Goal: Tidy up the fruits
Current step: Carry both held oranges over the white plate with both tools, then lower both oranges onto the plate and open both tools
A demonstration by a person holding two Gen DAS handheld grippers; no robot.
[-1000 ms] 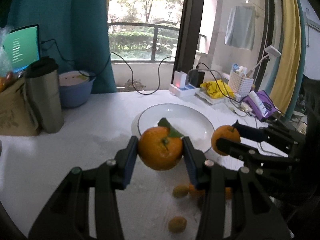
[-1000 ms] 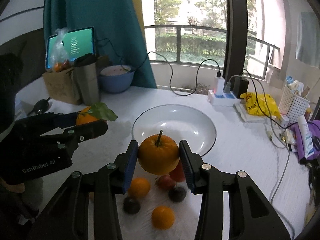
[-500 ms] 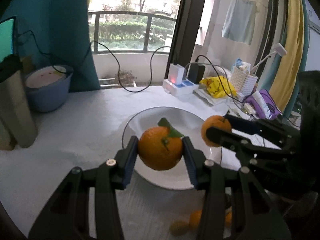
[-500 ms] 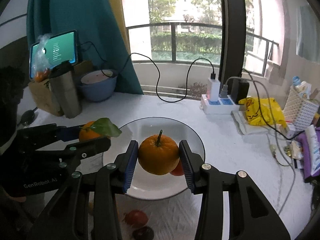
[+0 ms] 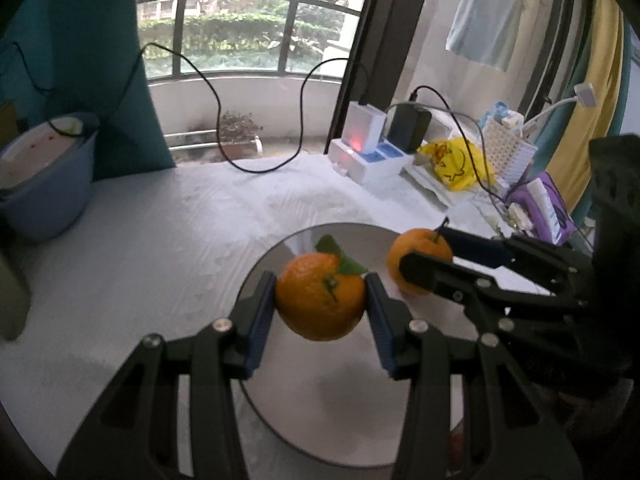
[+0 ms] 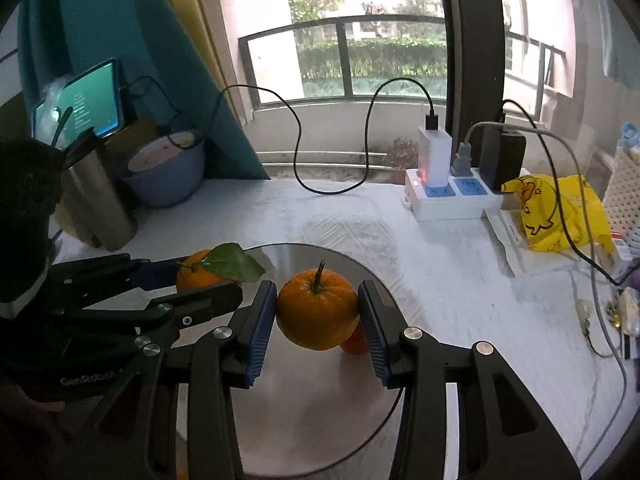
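Placement step: the left gripper (image 5: pixel 320 306) grasps the leafy orange (image 5: pixel 320 296) and the right gripper (image 6: pixel 317 316) grasps the stemmed orange (image 6: pixel 317 314), both above the plate (image 6: pixel 280 420). Next move calls for lowering, then releasing.

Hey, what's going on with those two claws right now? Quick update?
Left claw shut on leafy orange. Right claw shut on stemmed orange. Both over white plate. Nothing blocking.

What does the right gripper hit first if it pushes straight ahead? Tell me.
Probably the far rim of the round white plate, then bare white tablecloth. The right gripper holds the stemmed orange over the plate; its height is unclear.
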